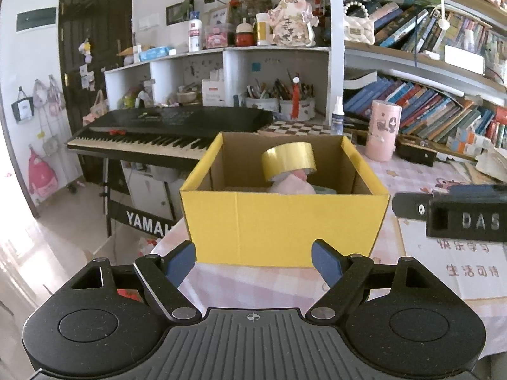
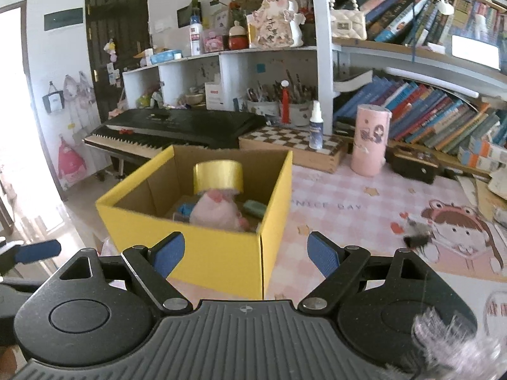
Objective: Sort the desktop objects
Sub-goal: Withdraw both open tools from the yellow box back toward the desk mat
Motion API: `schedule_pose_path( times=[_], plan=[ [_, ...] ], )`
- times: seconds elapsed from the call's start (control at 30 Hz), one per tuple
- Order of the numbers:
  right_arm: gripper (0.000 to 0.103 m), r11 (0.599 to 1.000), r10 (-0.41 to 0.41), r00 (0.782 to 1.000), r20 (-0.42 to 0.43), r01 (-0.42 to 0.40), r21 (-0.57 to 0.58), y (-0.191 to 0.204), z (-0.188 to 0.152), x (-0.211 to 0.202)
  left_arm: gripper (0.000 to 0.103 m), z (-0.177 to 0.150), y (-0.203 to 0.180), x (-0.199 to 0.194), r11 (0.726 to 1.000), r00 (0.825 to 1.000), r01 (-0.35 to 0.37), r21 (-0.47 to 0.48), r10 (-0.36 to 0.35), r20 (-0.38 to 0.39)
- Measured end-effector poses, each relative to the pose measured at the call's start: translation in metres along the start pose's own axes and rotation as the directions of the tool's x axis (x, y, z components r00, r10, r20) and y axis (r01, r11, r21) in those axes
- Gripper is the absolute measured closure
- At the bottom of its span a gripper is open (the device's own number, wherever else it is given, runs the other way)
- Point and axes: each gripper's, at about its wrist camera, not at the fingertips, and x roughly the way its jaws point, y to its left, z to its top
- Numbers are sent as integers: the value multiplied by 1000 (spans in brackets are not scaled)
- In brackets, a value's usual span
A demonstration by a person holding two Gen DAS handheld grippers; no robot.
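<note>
A yellow cardboard box [image 1: 285, 224] stands open on the pink checked table mat [image 2: 348, 209]. Inside it a gold tape roll [image 1: 288, 160] rests on a pink plush toy [image 1: 293, 185]; the right wrist view shows the box [image 2: 202, 253], the tape roll [image 2: 218, 175], the plush toy [image 2: 215, 210] and a green item [image 2: 255, 207]. My left gripper [image 1: 253, 261] is open and empty just in front of the box. My right gripper [image 2: 244, 256] is open and empty at the box's near right corner. A small dark object [image 2: 418, 237] lies blurred on the mat to the right.
A pink cylinder [image 2: 370, 141], spray bottle [image 2: 316, 126], chessboard box [image 2: 294, 145] and dark case [image 2: 415, 160] stand at the table's back. Bookshelves fill the right. A Yamaha keyboard [image 1: 164, 133] stands left of the table. The right gripper's body [image 1: 459, 212] shows at the left view's right.
</note>
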Motion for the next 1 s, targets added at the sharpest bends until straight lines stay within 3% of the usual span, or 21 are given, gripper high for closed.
schedule_pose_path(
  times=[0.37,0.93,1.0],
  plan=[
    [19,998,-57,998,-16,57,27,8,-37,-31,20,-16,-1,-16,1000,1000,15,11,-15,-16],
    [19,991,-136,990,-49,137,12,5,-65,-52,19,-27,-18,-21,997,997,66,31,-65,-29],
    [19,989,-146,988,-52,147,16,4,-68,-54,15,-28,-20,-20,996,996,78,36,-77,-36]
  ],
)
